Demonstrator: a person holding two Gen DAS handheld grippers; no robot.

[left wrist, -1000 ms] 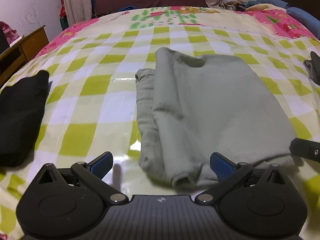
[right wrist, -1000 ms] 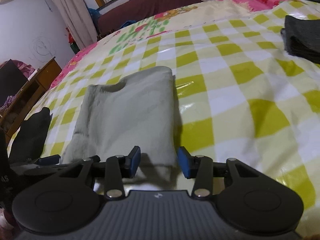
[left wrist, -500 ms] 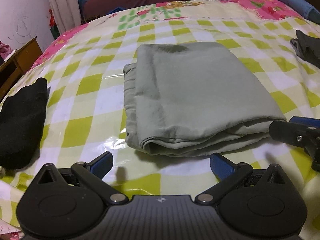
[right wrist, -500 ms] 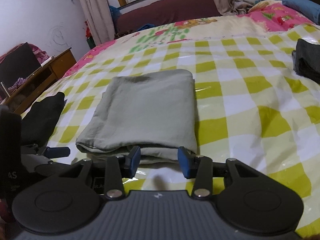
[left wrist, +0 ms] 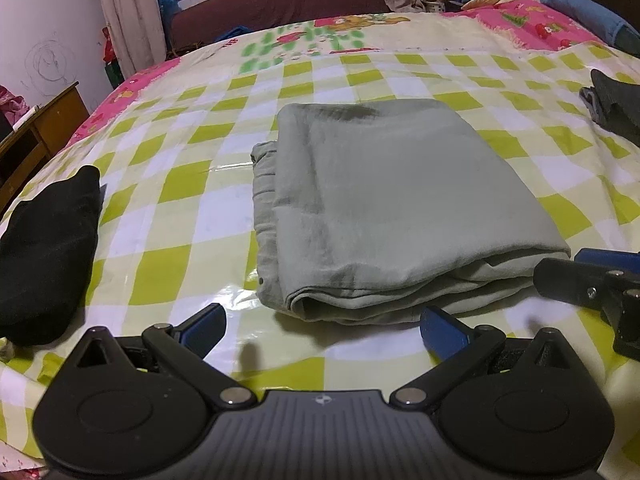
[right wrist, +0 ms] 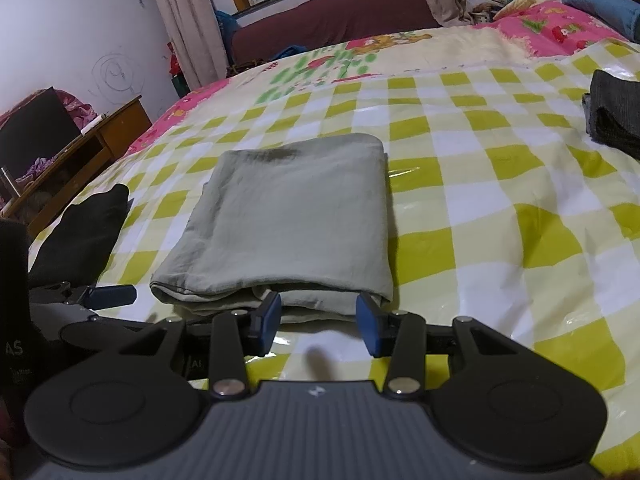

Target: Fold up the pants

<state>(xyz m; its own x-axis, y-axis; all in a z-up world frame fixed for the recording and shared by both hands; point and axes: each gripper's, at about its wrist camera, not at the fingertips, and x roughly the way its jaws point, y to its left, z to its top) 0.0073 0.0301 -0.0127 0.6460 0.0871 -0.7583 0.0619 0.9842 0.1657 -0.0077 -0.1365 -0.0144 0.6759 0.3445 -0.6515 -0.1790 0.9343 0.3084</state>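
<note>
Folded grey-green cotton pants [left wrist: 384, 200] are flanked by black cloth [left wrist: 48, 256] and dark grey garment [right wrist: 616, 112] on checked bed [right wrist: 500, 208]; left gripper [left wrist: 322, 324] and right gripper [right wrist: 318, 322] are held spread, empty.

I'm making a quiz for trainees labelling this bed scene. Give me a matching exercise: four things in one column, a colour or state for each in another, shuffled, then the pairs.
Things:
1. pants
2. cloth at the left edge
3. left gripper
4. bed cover

Descriptions:
A. black
B. checked green and white
C. folded, grey-green
D. open, holding nothing

Pairs: 1-C, 2-A, 3-D, 4-B
</note>
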